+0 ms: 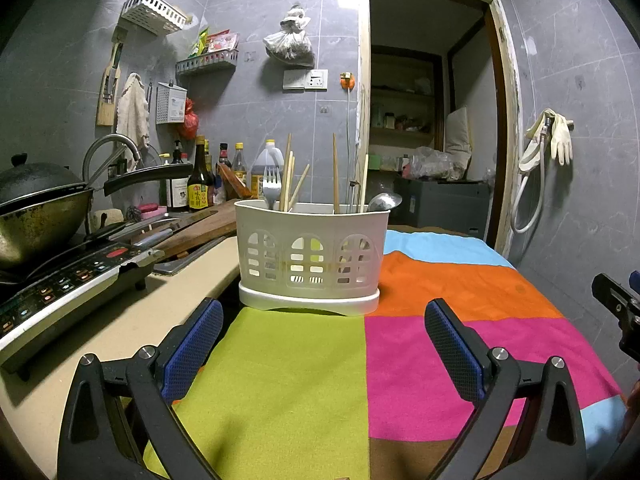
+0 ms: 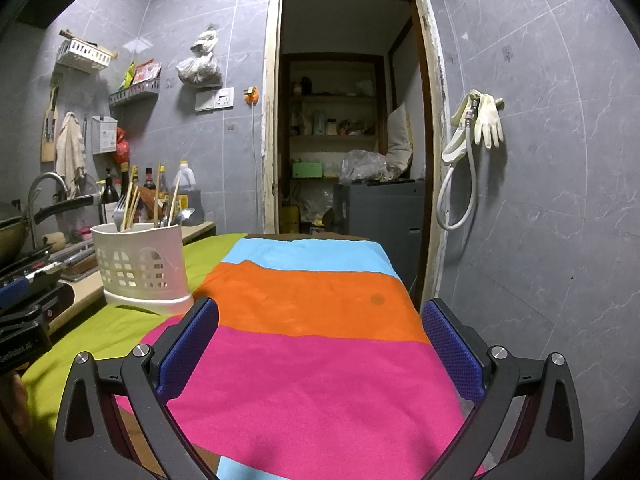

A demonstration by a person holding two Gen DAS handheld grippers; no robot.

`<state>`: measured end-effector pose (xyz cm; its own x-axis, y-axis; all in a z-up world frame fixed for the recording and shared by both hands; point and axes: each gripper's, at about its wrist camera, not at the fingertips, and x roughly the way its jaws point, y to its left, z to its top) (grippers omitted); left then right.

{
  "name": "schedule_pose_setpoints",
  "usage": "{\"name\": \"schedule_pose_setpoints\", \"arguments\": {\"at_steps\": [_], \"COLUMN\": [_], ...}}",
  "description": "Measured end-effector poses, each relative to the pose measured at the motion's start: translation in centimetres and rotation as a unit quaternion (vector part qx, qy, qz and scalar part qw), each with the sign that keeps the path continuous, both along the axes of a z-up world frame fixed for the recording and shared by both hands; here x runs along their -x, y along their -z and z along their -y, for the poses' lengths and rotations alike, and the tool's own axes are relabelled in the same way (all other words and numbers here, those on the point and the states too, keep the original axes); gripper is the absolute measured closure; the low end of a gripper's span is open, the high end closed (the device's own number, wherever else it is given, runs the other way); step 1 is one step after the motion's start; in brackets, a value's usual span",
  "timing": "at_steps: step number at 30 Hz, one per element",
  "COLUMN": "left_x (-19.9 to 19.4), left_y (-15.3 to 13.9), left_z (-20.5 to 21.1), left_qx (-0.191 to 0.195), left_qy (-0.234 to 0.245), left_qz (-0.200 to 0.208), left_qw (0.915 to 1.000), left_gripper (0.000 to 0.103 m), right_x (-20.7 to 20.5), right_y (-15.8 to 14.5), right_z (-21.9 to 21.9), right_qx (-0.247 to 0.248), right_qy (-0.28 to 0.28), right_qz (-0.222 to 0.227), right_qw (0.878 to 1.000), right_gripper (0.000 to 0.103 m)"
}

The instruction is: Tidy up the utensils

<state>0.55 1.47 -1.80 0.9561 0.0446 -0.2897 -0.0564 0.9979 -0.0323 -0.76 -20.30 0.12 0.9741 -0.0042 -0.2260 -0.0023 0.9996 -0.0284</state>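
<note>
Both the left gripper (image 1: 324, 344) and right gripper (image 2: 320, 340) hang wide open and empty over the colourful cloth (image 2: 304, 352), while the white utensil caddy (image 1: 310, 256) stands upright on it, stuffed with chopsticks (image 1: 286, 176), a fork (image 1: 271, 186) and a spoon (image 1: 384, 201).

**Plastic, cloth, metal and wood**

The utensil caddy (image 1: 310, 256) is smooth white plastic with a faint sheen, its walls pierced by cut-outs. Inside stand pale matt wooden chopsticks (image 1: 286, 178) and a shiny metal fork (image 1: 271, 186) and spoon (image 1: 385, 201). The cloth (image 1: 440, 344) on the surface is a matt, soft-napped weave. Each hand-held gripper's pads (image 1: 450, 350) are blue, finely dimpled rubber on matt black plastic.
</note>
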Motion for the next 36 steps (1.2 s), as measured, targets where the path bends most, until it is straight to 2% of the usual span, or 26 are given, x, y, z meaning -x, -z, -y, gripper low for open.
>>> {"name": "schedule_pose_setpoints", "arguments": {"at_steps": [18,36], "left_x": [-0.3,-0.6], "left_y": [0.3,0.7], "left_z": [-0.6,-0.6], "left_qx": [0.004,-0.019], "left_qy": [0.009,0.007], "left_qz": [-0.009,-0.012], "left_qw": [0.9999,0.9997], "left_gripper": [0.004,0.004], "right_x": [0.0,0.0], "right_y": [0.4,1.2], "right_z": [-0.4,-1.2], "right_qx": [-0.002,-0.007], "right_qy": [-0.001,-0.003], "right_qz": [-0.005,-0.015], "right_qw": [1.000,1.000], "right_gripper": [0.000,0.000]}}
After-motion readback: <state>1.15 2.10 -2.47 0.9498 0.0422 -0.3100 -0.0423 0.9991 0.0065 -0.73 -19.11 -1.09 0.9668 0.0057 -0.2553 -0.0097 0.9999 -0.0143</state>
